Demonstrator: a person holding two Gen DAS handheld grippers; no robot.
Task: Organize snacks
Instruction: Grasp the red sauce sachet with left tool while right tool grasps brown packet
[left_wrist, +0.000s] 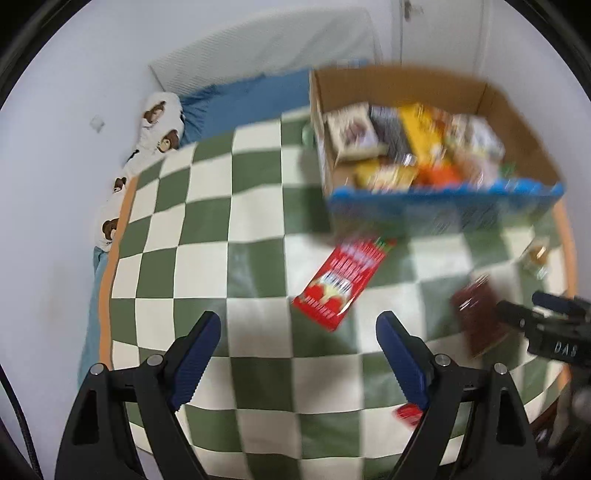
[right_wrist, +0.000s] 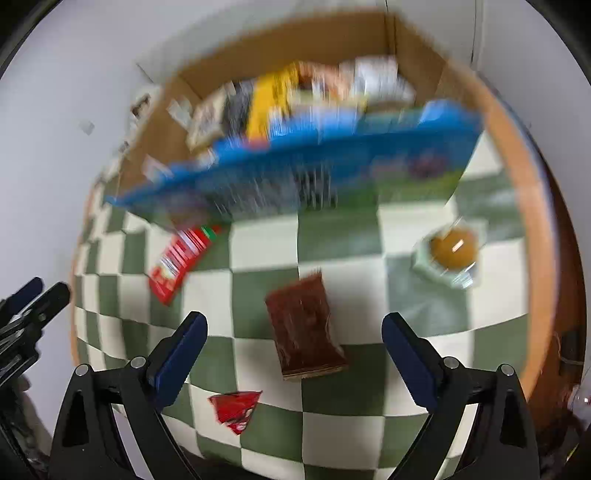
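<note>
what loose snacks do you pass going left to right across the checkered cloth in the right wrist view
long red box with strawberry print → small red triangular packet → dark brown flat snack pack → clear wrapped pack with an orange-yellow round snack

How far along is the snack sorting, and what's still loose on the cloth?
Done: several packs already sit in the cardboard box. In hand: nothing; left hand-held gripper and right hand-held gripper are open. Left: red box, brown pack, small red packet, clear-wrapped round snack.
</note>
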